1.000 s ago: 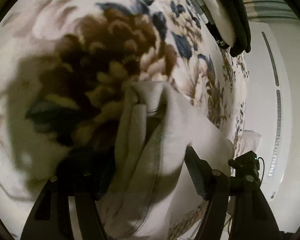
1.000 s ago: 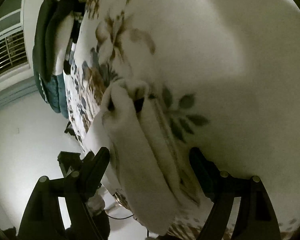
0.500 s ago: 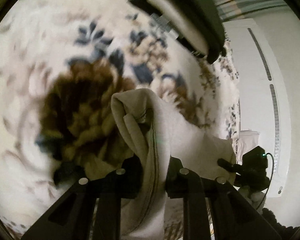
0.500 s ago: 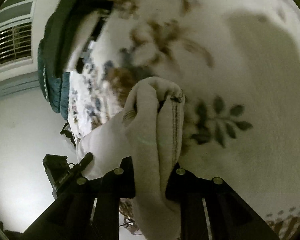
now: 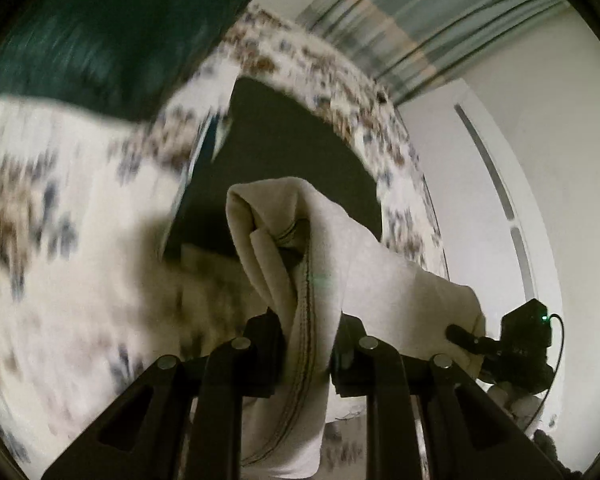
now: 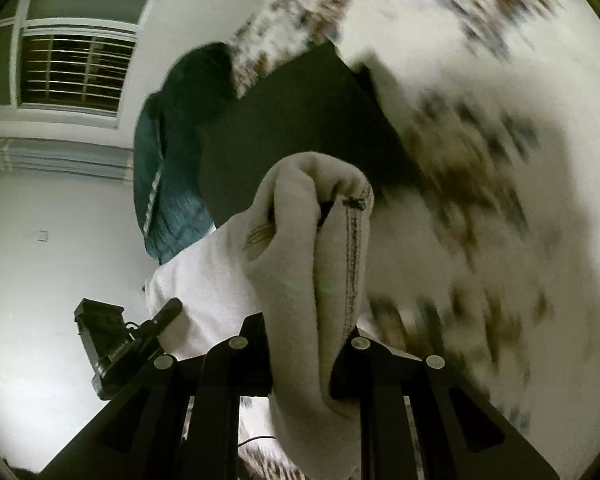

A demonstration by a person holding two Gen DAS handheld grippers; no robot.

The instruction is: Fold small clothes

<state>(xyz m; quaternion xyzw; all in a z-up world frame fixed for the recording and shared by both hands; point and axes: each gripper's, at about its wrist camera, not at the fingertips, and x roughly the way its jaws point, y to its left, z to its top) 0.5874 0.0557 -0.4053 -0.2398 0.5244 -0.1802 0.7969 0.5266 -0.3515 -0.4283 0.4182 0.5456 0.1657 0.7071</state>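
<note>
A small cream garment [image 5: 300, 264] with stitched hems hangs bunched between both grippers. My left gripper [image 5: 306, 344] is shut on one end of it, the cloth pinched between the black fingers. My right gripper [image 6: 306, 344] is shut on the other end of the garment [image 6: 320, 240]. Both hold it lifted above the floral bedspread [image 5: 60, 240]. The right gripper shows at the far end of the cloth in the left wrist view [image 5: 500, 344], and the left gripper in the right wrist view [image 6: 140, 332].
A dark flat folded piece [image 5: 292, 152] lies on the bedspread ahead; it also shows in the right wrist view [image 6: 300, 120]. A dark green and teal clothes pile [image 5: 112, 28] sits beyond. A white wall, curtain [image 5: 440, 20] and barred window [image 6: 72, 72] lie behind.
Both grippers closed on the garment's ends, then lifted and tilted it up off the bedspread; the views now look toward the dark folded piece and the wall.
</note>
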